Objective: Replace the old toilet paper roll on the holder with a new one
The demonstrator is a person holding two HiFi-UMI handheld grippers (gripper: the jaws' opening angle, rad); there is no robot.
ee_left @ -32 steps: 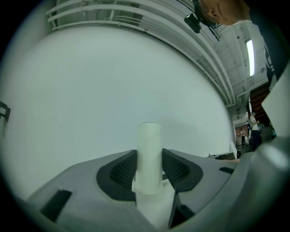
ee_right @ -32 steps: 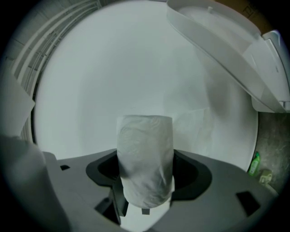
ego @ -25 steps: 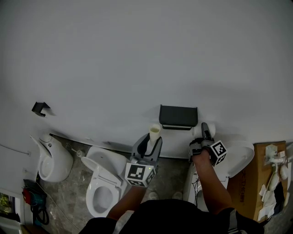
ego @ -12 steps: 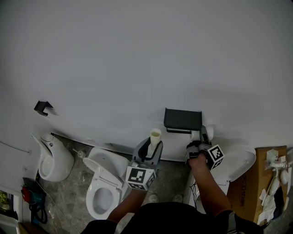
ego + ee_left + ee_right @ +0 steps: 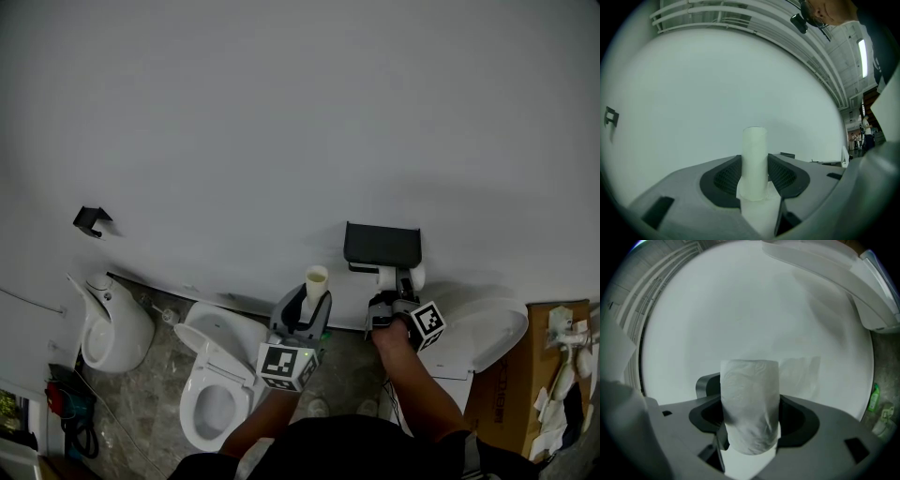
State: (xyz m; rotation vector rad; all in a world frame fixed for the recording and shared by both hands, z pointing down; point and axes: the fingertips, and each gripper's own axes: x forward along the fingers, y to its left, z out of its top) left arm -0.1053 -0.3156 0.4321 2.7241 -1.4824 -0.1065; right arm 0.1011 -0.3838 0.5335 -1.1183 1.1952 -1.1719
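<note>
Just below holder (image 5: 382, 245), seemingly, new roll (image 5: 395, 277).

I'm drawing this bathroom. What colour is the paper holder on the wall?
Black. The paper holder shows best in the head view.

The bare cardboard tube (image 5: 754, 154) stands upright, pinched in the left gripper (image 5: 754, 178), off to the left of the holder (image 5: 382, 244). The full white roll (image 5: 750, 404), clamped in the right gripper (image 5: 750, 425), sits just below that dark wall-mounted holder.
</note>
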